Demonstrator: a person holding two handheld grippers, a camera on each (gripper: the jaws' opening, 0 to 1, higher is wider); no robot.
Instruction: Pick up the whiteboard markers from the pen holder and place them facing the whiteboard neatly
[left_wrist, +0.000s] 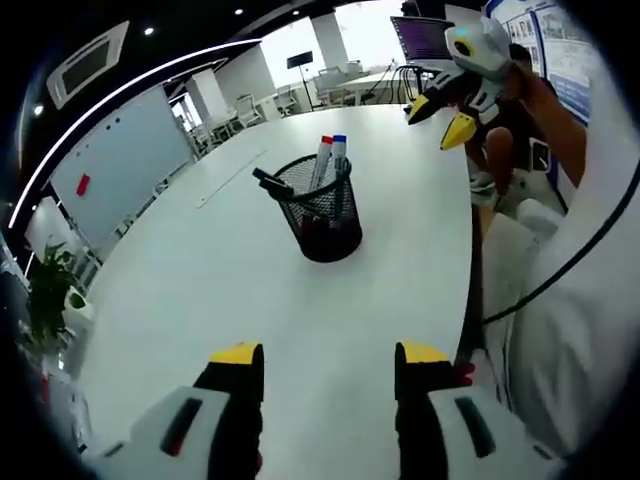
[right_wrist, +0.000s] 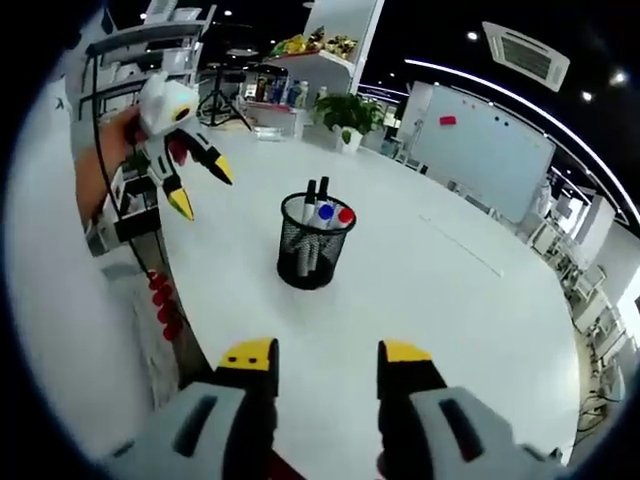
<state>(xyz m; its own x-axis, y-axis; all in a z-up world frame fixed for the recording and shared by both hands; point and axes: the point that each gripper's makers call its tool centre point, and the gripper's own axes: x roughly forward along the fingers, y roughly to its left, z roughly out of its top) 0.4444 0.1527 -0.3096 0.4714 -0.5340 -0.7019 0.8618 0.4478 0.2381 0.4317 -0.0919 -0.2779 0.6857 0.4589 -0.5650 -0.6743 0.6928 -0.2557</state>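
your left gripper (left_wrist: 327, 357) and right gripper (right_wrist: 326, 354) both hang with jaws apart, empty. the markers (right_wrist: 322, 222) stand in the mesh pen holder (left_wrist: 322, 210) mid-table (left_wrist: 230, 290). they look light, rigid and slick; pinch one by its cap end.

An open-plan office: a large whiteboard (right_wrist: 487, 150), long white meeting table (left_wrist: 250, 290), distant desks.

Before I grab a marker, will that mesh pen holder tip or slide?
Probably yes. The pen holder is open wire mesh, so likely light. It stands loose on a smooth white table, so may slide. The markers lean on its rim; a sideways tug could tip it.
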